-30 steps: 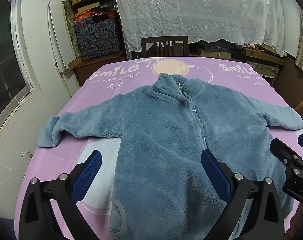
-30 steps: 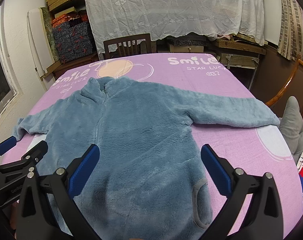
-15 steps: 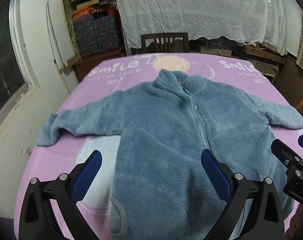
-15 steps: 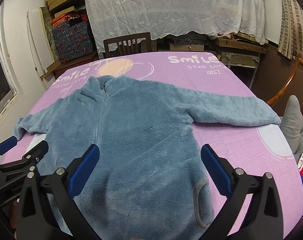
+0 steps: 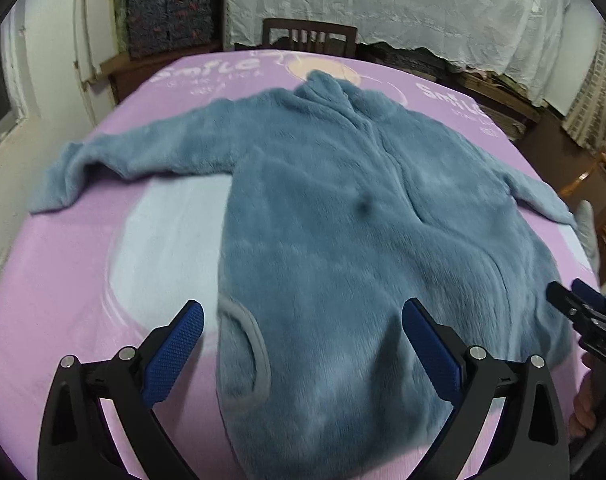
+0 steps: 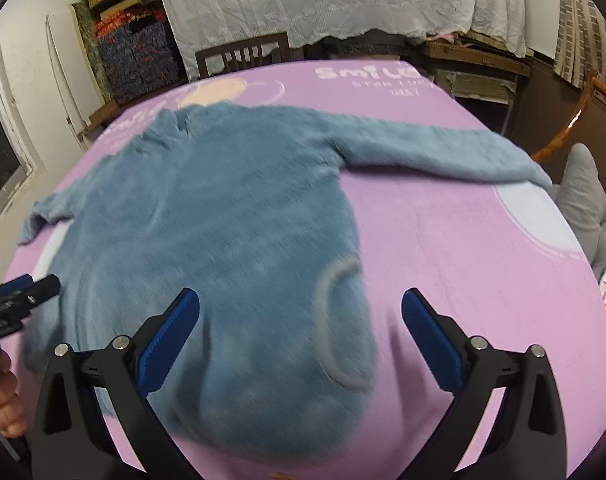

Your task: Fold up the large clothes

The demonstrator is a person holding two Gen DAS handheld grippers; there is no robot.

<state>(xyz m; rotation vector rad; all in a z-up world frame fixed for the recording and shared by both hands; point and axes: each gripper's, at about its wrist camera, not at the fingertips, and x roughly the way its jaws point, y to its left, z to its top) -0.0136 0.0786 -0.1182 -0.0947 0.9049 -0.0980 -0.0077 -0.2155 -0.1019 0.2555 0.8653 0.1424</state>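
A blue-grey fleece jacket [image 5: 343, 200] [image 6: 223, 216] lies flat, front up and zipped, on a purple tablecloth [image 5: 55, 300] [image 6: 463, 272], both sleeves spread sideways. My left gripper [image 5: 303, 344] hovers open over the jacket's lower left part, beside a grey-trimmed pocket [image 5: 247, 352]. My right gripper [image 6: 301, 336] hovers open over the lower right part, with the other pocket [image 6: 339, 328] between its fingers' lines. Neither holds cloth. The right gripper's tip [image 5: 575, 312] shows at the left view's right edge; the left gripper's tip [image 6: 27, 292] shows at the right view's left edge.
A wooden chair [image 5: 309, 38] [image 6: 243, 54] stands at the table's far side, before a white lace cover [image 5: 383, 4]. Patterned boxes [image 6: 139, 60] are stacked at the back left. A grey cushion [image 6: 587, 208] and another chair's wooden arm [image 6: 571, 124] lie off the right edge.
Both grippers have tilted down and drawn closer to the jacket's hem. The left has shifted left, the right has shifted right. Both stay open.
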